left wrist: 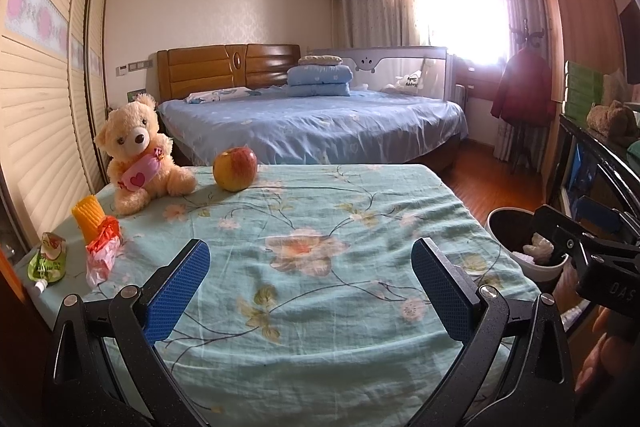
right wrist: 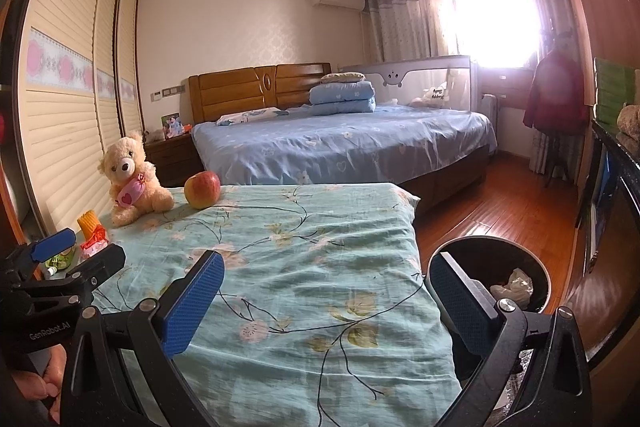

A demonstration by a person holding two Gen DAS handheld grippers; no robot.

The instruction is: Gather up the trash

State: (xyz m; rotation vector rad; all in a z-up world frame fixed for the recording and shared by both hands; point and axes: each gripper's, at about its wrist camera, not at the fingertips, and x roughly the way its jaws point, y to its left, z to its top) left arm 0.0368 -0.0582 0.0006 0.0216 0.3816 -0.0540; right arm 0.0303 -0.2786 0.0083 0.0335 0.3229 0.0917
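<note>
Plainly, both the left gripper (left wrist: 310,291) and right gripper (right wrist: 326,303) stood wide and empty, so the left had best swing toward ten o'clock, pinch the crumpled orange wrapper (left wrist: 102,247), then carry it to the bin (right wrist: 486,247) at three o'clock.

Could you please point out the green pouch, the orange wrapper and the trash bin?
green pouch (left wrist: 47,259): left wrist view, printed front.
orange wrapper (left wrist: 103,241): left wrist view, crumpled middle.
trash bin (right wrist: 541,269): right wrist view, right rim.

"GenRobot.AI" on left claw (right wrist: 76,259) body; "DAS" on right claw (left wrist: 576,227) body.
</note>
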